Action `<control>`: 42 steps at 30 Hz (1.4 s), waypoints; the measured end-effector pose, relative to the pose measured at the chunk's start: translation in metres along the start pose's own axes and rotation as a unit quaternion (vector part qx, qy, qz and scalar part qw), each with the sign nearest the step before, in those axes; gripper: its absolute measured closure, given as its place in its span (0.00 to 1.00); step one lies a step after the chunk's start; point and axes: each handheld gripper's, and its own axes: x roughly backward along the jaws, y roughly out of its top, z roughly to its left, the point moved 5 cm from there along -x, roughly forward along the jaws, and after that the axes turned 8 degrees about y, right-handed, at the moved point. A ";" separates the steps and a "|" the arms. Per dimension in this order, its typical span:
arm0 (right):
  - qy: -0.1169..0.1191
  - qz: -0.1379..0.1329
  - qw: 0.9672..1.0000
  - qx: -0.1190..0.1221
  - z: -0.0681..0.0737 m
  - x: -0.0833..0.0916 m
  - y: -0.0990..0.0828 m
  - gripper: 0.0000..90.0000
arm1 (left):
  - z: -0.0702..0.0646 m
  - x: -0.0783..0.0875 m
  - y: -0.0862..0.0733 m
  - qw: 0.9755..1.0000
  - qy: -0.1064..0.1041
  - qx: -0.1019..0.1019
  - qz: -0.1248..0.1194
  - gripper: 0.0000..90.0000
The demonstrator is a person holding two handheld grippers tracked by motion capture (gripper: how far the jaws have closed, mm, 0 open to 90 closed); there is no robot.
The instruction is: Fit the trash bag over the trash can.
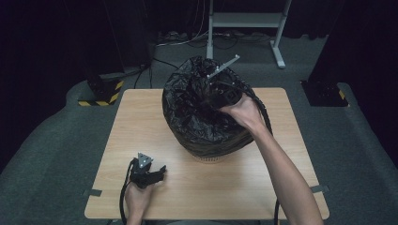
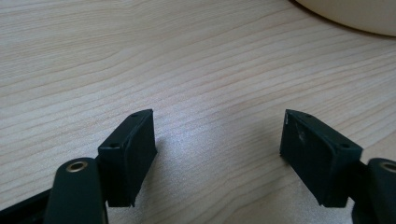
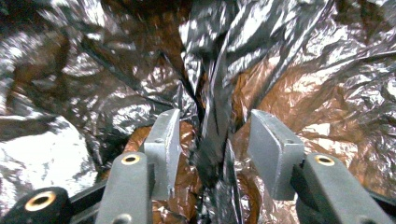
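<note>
A black bin bag (image 1: 192,117) lines a pale round bin (image 1: 209,158) standing at the middle of the wooden table (image 1: 136,122). My right gripper (image 1: 211,99) reaches down into the bag's mouth from the right. In the right gripper view its jaws (image 3: 212,135) stand apart, and an upright fold of black plastic (image 3: 215,107) runs between them without being pressed by either pad. My left gripper (image 1: 161,171) rests low on the table near the front left corner. It (image 2: 219,130) is open over bare wood, with the bin's pale wall (image 2: 355,16) at the top right.
Behind the table stands a grey metal frame (image 1: 244,21) on the carpet. Yellow-and-black striped bases sit at the back left (image 1: 101,96) and back right (image 1: 324,93). Cables trail from both grippers off the table's front edge.
</note>
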 end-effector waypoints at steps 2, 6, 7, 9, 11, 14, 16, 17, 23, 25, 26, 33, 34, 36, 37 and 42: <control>0.000 -0.007 1.000 0.000 0.000 0.000 0.002 0.62 | 0.000 0.000 0.000 1.000 0.000 0.000 0.000 0.30; -0.004 -0.014 1.000 0.002 -0.001 -0.002 0.005 0.64 | 0.000 0.000 0.000 1.000 0.001 -0.002 0.000 0.30; -0.004 -0.014 1.000 0.002 -0.001 -0.003 0.006 0.65 | 0.000 0.000 0.000 1.000 0.001 -0.001 0.000 0.30; -0.009 -0.012 1.000 -0.003 -0.002 -0.005 0.007 0.66 | 0.000 0.000 0.000 1.000 0.001 -0.001 0.000 0.30; -0.010 -0.013 1.000 -0.003 -0.003 -0.007 0.009 0.67 | 0.000 0.000 0.000 1.000 0.001 -0.001 0.000 0.30; -0.015 -0.008 1.000 -0.005 -0.004 -0.011 0.011 0.67 | 0.000 0.000 0.000 1.000 0.001 -0.002 0.000 0.30; -0.016 -0.004 1.000 -0.005 -0.005 -0.014 0.013 0.68 | 0.000 0.000 0.000 1.000 0.001 -0.001 0.000 0.30; -0.017 -0.003 1.000 -0.007 -0.005 -0.016 0.013 0.69 | 0.000 0.000 0.000 1.000 0.001 -0.001 0.000 0.30; -0.024 0.011 1.000 -0.015 -0.008 -0.025 0.015 0.79 | 0.000 0.000 0.000 1.000 0.001 -0.001 0.000 0.30; -0.023 0.019 0.999 -0.014 -0.010 -0.027 0.015 0.87 | 0.000 0.000 0.000 1.000 0.001 -0.001 0.000 0.30; -0.022 0.022 0.999 -0.013 -0.010 -0.028 0.015 0.89 | 0.000 0.000 0.000 1.000 0.000 -0.001 0.001 0.30; -0.020 0.053 0.998 -0.019 -0.013 -0.038 0.012 1.00 | 0.000 0.000 0.000 1.000 0.000 -0.001 0.001 0.30; -0.020 0.060 0.998 -0.025 -0.014 -0.040 0.011 1.00 | 0.000 0.000 0.000 1.000 0.000 -0.001 0.000 0.30; -0.021 0.076 0.996 -0.031 -0.015 -0.043 0.009 1.00 | 0.000 0.000 0.000 1.000 0.000 -0.001 0.000 0.30; -0.019 0.081 0.996 -0.034 -0.016 -0.044 0.009 1.00 | 0.000 0.000 0.000 1.000 0.000 -0.001 0.000 0.30; -0.012 0.103 0.994 -0.041 -0.016 -0.048 0.006 1.00 | 0.000 0.000 0.000 1.000 0.000 -0.001 0.000 0.30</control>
